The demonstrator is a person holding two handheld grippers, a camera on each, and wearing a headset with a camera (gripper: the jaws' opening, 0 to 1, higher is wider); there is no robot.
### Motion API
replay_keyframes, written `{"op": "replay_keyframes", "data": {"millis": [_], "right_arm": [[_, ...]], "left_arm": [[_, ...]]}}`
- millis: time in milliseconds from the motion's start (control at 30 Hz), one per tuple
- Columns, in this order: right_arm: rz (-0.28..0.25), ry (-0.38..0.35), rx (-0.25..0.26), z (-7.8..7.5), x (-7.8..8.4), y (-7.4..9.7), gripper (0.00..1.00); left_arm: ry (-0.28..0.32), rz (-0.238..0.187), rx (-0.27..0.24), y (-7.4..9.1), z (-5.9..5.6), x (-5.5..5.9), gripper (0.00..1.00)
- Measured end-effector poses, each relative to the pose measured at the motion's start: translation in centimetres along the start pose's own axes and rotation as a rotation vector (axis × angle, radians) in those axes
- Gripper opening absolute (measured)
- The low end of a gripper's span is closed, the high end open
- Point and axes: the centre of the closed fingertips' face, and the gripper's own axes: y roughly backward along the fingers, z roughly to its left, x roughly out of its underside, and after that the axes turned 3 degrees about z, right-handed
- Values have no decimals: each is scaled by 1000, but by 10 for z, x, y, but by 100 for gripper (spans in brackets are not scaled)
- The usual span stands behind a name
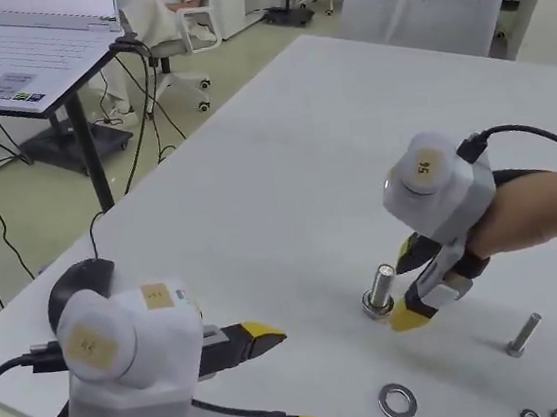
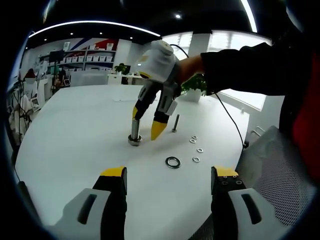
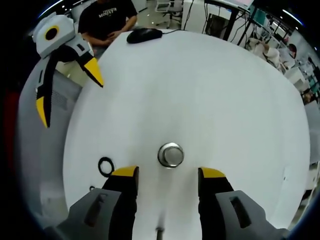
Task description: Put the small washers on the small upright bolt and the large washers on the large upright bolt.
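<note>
The large upright bolt (image 1: 379, 291) stands on the white table (image 1: 284, 168). My right gripper (image 1: 406, 283) hangs just over it, open, one yellow tip on each side, nothing held. From above, the bolt top (image 3: 171, 154) lies just ahead of the right gripper (image 3: 169, 173). The small bolt (image 1: 522, 335) stands further right. A large dark washer (image 1: 397, 401) lies flat near the front edge, with small washers (image 1: 544, 415) beside it. My left gripper (image 1: 293, 383) is open and empty at the front left. It faces the washer (image 2: 173, 162), the bolt (image 2: 135, 134) and the right gripper (image 2: 147, 124).
A black mouse (image 1: 81, 281) lies at the table's left edge behind the left gripper. A laptop (image 1: 19, 47) sits on a separate desk at upper left, and a grey chair (image 1: 427, 10) stands at the far side. Several small washers (image 2: 196, 149) lie in a loose row.
</note>
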Motion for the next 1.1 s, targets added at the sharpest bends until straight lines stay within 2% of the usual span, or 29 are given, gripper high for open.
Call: {"op": "replay_keyframes", "data": {"millis": [433, 767, 1100], "right_arm": [[-32, -50, 15, 13, 8, 14, 48], [-34, -69, 19, 23, 21, 18, 47], [-45, -82, 16, 39, 26, 22, 47]], "left_arm": [[-12, 1, 1, 1, -1, -3, 67], [-23, 0, 5, 1, -5, -6, 67], [-33, 0, 10, 2, -7, -8, 67]]}}
